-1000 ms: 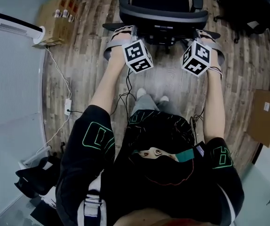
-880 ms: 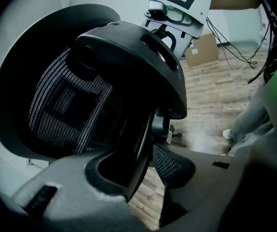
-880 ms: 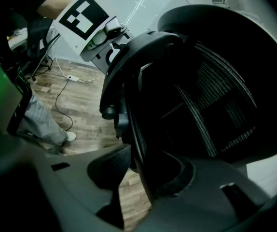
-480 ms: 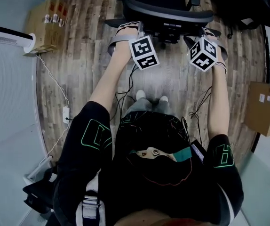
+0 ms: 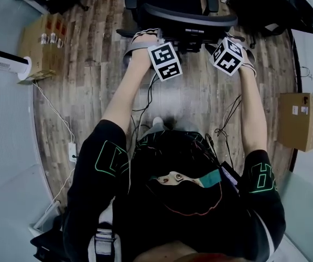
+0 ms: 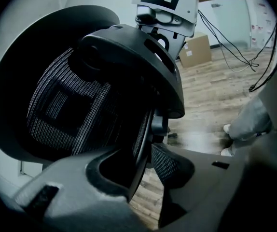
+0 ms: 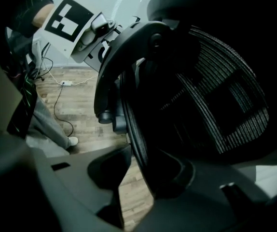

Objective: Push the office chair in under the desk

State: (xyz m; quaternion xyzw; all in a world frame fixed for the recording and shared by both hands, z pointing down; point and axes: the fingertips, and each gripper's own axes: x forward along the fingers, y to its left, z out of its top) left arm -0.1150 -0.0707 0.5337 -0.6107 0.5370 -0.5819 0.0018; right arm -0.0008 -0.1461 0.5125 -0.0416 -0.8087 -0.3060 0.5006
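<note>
At the back of the office chair (image 5: pixel 189 16), the left claw (image 6: pixel 145 166) has just been closing, and it pinches the chair's left rim between its jaws. The right claw (image 7: pixel 145 170) pinches the right rim. The chair stands on the wood floor (image 5: pixel 200 102). A cardboard box (image 5: pixel 42 42) sits well apart on the chair's left.

One overhead camera, two close-up ones.
Head camera looks steeply down; left claw (image 6: pixel 145 166) and right claw (image 7: pixel 145 170) cameras closely flank the backrest of the shared office chair (image 5: pixel 173 1).
</note>
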